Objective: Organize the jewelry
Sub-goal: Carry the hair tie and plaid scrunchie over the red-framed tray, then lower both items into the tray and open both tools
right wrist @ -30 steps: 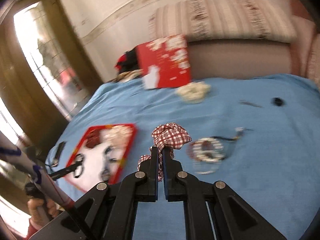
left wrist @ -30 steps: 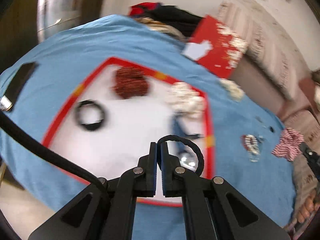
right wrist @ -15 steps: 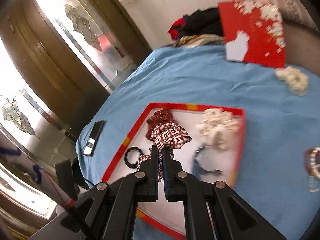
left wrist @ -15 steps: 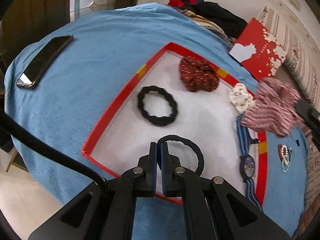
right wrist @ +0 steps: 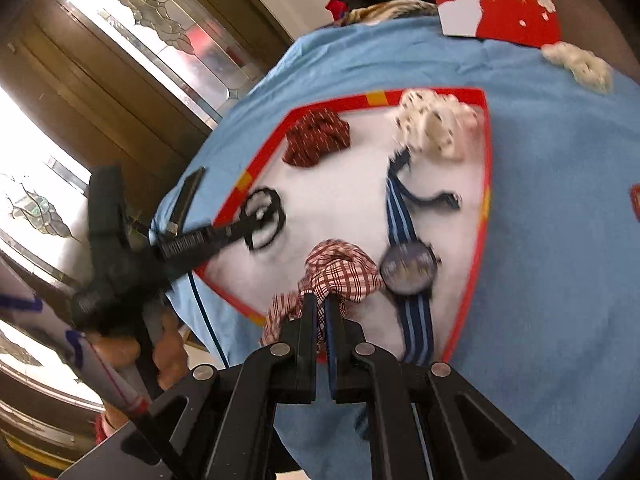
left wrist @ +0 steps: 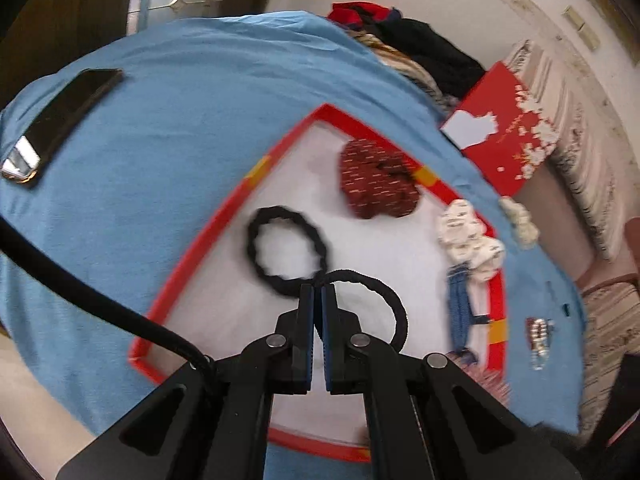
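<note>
The left gripper (left wrist: 319, 294) is clamped on a thin black hair tie (left wrist: 380, 296) above the near part of the red-rimmed tray (left wrist: 192, 258), beside a black braided ring (left wrist: 288, 254). Only the right view shows the right gripper (right wrist: 320, 304) pinching a checked scrunchie (right wrist: 340, 268) over the tray, just left of the watch (right wrist: 410, 268). The phone (left wrist: 60, 120) lies far left.

A red-rimmed white tray (right wrist: 486, 148) at frame center held a dark red scrunchie (right wrist: 318, 142), cream scrunchie (right wrist: 436, 124), black hair tie (right wrist: 264, 218) and blue-striped watch (right wrist: 408, 270), with a red plaid scrunchie (right wrist: 340, 270) above its lower part.
</note>
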Demonstrator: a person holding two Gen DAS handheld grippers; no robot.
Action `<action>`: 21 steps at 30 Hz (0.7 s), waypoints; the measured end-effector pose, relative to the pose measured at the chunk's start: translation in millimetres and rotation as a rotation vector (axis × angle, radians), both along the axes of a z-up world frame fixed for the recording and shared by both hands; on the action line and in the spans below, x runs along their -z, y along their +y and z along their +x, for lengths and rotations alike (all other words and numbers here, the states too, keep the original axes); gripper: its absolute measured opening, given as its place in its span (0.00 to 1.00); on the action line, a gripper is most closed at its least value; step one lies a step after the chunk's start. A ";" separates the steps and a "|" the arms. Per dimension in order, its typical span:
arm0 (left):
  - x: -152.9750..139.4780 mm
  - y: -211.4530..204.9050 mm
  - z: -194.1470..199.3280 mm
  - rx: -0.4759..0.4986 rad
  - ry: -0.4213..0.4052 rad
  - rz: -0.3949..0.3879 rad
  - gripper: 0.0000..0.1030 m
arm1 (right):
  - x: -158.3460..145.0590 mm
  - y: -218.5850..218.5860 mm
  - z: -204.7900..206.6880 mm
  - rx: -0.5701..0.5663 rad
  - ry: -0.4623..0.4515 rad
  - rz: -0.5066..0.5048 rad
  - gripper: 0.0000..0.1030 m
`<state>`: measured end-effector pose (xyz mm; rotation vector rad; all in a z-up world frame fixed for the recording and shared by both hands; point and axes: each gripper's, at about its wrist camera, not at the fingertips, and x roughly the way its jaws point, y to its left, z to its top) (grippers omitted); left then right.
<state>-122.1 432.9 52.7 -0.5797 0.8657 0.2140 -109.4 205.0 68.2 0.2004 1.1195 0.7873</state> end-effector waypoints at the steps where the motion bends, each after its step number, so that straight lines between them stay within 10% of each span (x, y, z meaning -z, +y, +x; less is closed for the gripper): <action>1: -3.4 -3.9 4.6 0.015 -0.006 0.001 0.03 | 3.4 0.0 -1.5 -0.003 0.005 -0.006 0.05; 21: 5.7 -30.5 111.1 0.189 0.064 0.023 0.03 | 26.1 44.6 -3.4 -0.074 -0.024 -0.024 0.05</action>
